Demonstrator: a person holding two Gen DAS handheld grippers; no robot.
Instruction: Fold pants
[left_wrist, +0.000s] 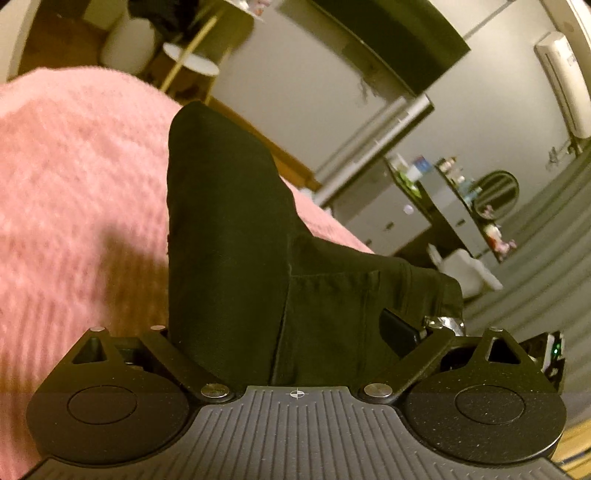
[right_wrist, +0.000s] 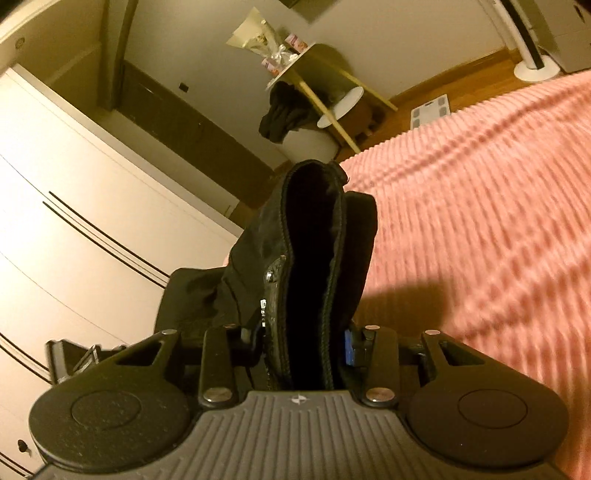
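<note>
Pants (left_wrist: 229, 236), black, hang bunched between both tongs above a bed covered in a pink ribbed blanket (left_wrist: 74, 184). Left tongs (left_wrist: 295, 347) are clamped on the fabric near a seam and pocket edge; right tongs (right_wrist: 303, 343) are clamped on the open waistband, zipper teeth visible beside the left finger. Both shots are tilted and motion-blurred.

Room: wood floor, white wardrobe (right_wrist: 74, 240) with dark trim lines on the right camera's left side, a white round side table (right_wrist: 340, 103) with yellow legs past the blanket edge, dark clothes (right_wrist: 280, 118) draped over a white bin under it. Left camera shows a dark TV (left_wrist: 388, 40), an AC unit (left_wrist: 565, 81) on the wall, and a cluttered shelf (left_wrist: 461, 206).

Hidden: fingertips of both tongs are buried in cloth, so exact grip points are unclear. Pants' legs run out of view behind the fabric mass. A shiny metal part (left_wrist: 443, 321) by the left tongs' right finger; cannot identify it.
</note>
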